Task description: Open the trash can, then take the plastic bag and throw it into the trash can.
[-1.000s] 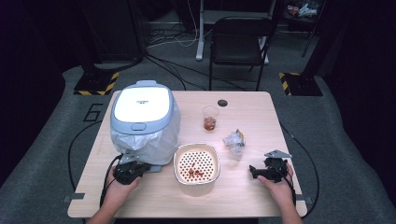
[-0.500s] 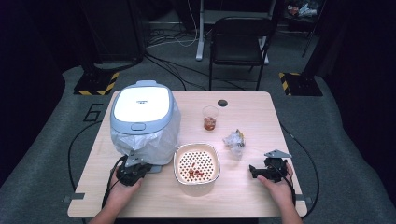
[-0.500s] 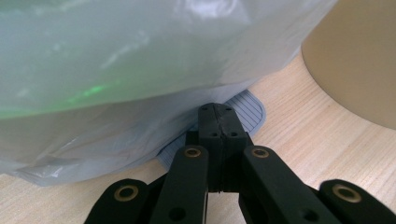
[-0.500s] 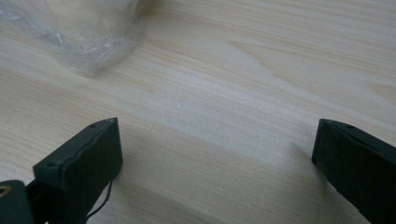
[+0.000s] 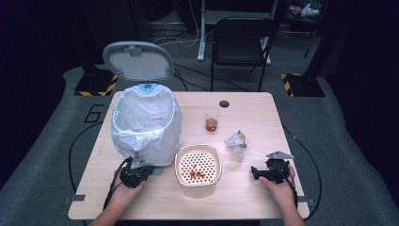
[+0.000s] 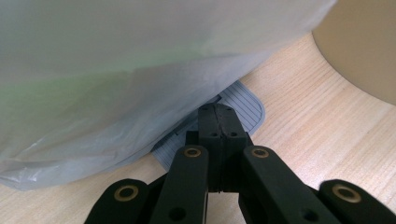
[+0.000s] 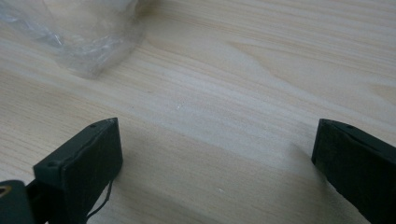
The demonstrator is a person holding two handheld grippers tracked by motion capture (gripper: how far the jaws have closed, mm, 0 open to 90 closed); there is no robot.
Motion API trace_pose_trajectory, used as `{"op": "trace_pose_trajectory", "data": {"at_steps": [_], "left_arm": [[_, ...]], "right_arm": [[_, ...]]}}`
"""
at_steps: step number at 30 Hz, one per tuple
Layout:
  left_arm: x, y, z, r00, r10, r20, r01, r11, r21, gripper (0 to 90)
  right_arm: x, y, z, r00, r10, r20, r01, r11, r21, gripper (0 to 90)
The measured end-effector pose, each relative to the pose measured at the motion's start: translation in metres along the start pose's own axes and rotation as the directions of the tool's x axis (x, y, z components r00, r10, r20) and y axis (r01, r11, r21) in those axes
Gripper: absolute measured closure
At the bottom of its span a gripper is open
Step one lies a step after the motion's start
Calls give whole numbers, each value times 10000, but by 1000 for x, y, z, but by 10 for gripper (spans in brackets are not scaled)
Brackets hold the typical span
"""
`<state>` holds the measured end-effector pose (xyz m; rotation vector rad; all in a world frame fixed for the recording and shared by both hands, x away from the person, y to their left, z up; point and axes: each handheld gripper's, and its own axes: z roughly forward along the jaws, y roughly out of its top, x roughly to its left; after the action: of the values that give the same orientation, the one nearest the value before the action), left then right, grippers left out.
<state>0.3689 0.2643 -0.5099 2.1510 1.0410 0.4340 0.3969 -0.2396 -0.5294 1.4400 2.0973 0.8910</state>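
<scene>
Table [image 5: 254,197] lit brightly from above, dark surroundings. High view soft, slightly grainy. Close plastic bag [image 6: 116,70] blurred, washed out.

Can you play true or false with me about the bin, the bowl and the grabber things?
1. The bin lid is up. True.
2. The left hand-held gripper is wide open. False: its jaws are shut, resting on the bin pedal.
3. The right hand-held gripper holds the wrapper. False: it is open over bare table.
4. The bowl has red bits in it. True.
5. The cup is lying on its side. False: it stands upright.
</scene>
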Motion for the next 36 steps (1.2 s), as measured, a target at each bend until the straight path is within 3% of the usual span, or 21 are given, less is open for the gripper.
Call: {"op": "trace_pose_trajectory", "data": {"at_steps": [5,6,11,12,13,14,18,19,21,26,28,34,36], "left_arm": [[0,2,1,9997,-237,96,236,9996,136,900],[0,2,1,9999,-43,119,42,10000,17,900],[0,2,1,10000,75,35,-75,10000,38,900],[4,2,0,9998,149,163,-152,9998,164,900],[3,2,1,9998,-57,211,57,10000,37,900],[3,2,0,9998,102,165,-105,9998,185,900],[3,2,1,9997,-64,230,63,10000,33,900],[3,2,1,9997,-27,242,26,10000,34,900],[3,2,1,9998,-58,203,57,10000,56,900],[3,2,1,9997,-63,223,62,10000,34,900],[3,2,1,9997,-90,211,89,10000,42,900],[3,1,0,9996,-217,194,215,9997,104,900],[3,1,0,9995,-231,209,229,9997,83,900]], "right_arm": [[1,0,0,10000,82,29,-82,10000,7,11],[1,0,0,10000,85,31,-85,10000,3,12],[1,0,0,9999,106,55,-106,9999,-33,24],[2,1,-1,9998,198,-6,-198,9998,-52,69],[2,2,-2,9999,141,-35,-141,9999,-42,108],[2,2,-3,10000,33,-88,-33,10000,-56,150],[5,3,-4,9995,-66,-315,63,10000,-69,197],[5,3,-4,9987,-313,-414,310,9995,-78,241],[6,9,-7,9966,-72,-819,84,9999,144,300],[9,23,-14,9913,-227,-1293,223,9997,-46,230],[10,40,-18,9866,-793,-1424,768,9968,-228,173],[11,68,-17,9804,-878,-1766,777,9949,-637,132],[18,86,-14,9763,-1221,-1785,1097,9909,-778,132]]}}
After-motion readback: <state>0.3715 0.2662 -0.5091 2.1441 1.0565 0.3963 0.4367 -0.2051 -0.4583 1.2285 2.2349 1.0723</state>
